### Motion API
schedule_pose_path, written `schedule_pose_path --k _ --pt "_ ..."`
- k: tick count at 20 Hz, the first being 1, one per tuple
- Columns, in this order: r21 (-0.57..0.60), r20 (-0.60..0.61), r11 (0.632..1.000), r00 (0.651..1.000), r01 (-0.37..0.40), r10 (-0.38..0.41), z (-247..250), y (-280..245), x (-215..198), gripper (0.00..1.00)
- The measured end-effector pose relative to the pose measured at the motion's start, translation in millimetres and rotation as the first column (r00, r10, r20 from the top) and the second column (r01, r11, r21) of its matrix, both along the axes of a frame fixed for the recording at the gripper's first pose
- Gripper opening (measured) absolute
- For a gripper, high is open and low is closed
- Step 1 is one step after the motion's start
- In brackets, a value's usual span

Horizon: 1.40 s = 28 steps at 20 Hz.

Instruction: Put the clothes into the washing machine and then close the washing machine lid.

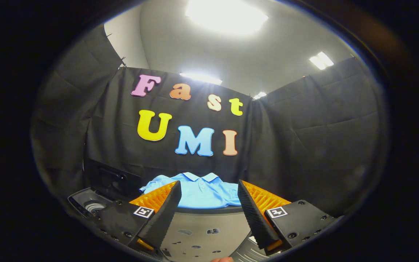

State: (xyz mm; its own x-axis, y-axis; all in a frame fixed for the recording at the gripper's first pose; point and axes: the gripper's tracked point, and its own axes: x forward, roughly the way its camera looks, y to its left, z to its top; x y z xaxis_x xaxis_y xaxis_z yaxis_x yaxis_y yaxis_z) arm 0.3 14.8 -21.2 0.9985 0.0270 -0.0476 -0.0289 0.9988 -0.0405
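Observation:
A light blue polo shirt lies spread on a dark table top, collar toward the black cloth wall. It sits just beyond my fingers, seen through the gap between them. My gripper is open, with nothing between its fingers, held a little short of the shirt. The washing machine stands to the left of the shirt, its top opening showing a round drum and its dark lid raised behind it.
The table's grey front face drops below the shirt, marked with small dark spots. Black cloth walls close the booth behind and on both sides. A bit of a hand shows under the fingers.

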Motion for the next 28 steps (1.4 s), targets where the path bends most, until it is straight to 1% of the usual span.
schedule_pose_path --k 10,13,16,20,22,24,26,28 --pt "-0.024 -0.012 1.0 1.0 0.004 -0.004 8.9 -6.2 12.8 0.96" --pt "-0.043 -0.032 0.999 0.999 -0.032 0.031 14.0 -6.1 29.5 0.96" --pt "-0.017 -0.126 0.994 0.987 -0.106 0.103 0.6 -3.0 59.4 0.97" --pt "0.053 -0.256 0.987 0.953 -0.151 0.16 -19.8 -8.8 115.9 0.97" --pt "0.075 -0.349 0.985 0.921 -0.156 0.173 -38.8 -11.0 143.8 0.97" --pt "0.077 -0.442 0.982 0.877 -0.171 0.187 -61.1 -9.0 163.5 0.97" --pt "0.07 -0.5 0.978 0.841 -0.199 0.207 -75.1 -4.7 180.1 0.97" --pt "0.063 -0.531 0.974 0.818 -0.219 0.219 -85.1 -0.4 196.6 0.97"
